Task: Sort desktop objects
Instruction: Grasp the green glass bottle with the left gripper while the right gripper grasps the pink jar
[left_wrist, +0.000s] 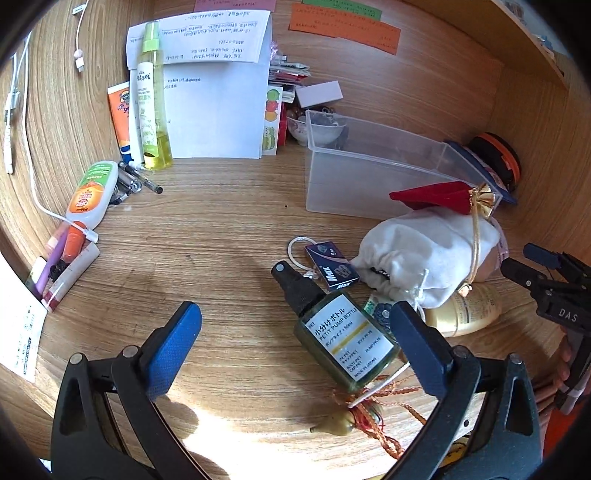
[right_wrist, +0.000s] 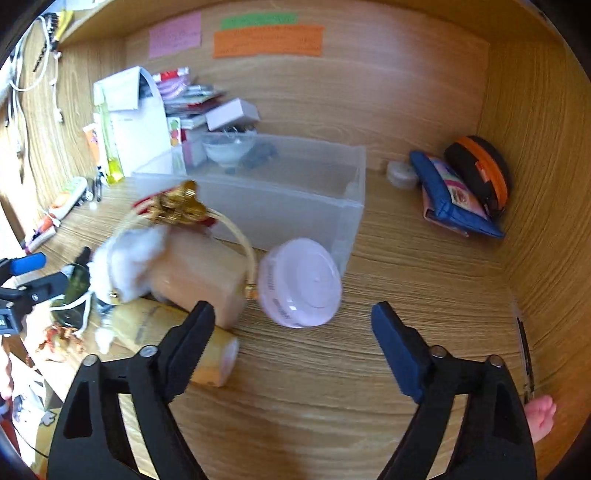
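My left gripper (left_wrist: 299, 317) is open over the desk. A dark green pump bottle (left_wrist: 343, 332) with a white label lies between its fingers, close to the right one, untouched. A white drawstring pouch (left_wrist: 424, 251), a red pouch (left_wrist: 439, 197) and a small Max staple box (left_wrist: 330, 264) lie beyond it. My right gripper (right_wrist: 291, 314) is open, with a round pink container (right_wrist: 299, 282) just past its fingertips. A tan bottle (right_wrist: 201, 273) and a cream bottle (right_wrist: 177, 332) lie by its left finger. The clear plastic bin (right_wrist: 280, 199) stands behind.
Along the left edge lie tubes, pens and an orange-labelled bottle (left_wrist: 90, 194). A tall yellow spray bottle (left_wrist: 153, 99) leans on papers at the back. A blue pouch (right_wrist: 450, 199) and black-orange case (right_wrist: 480, 173) sit in the right corner. White cables (left_wrist: 29, 155) hang on the left wall.
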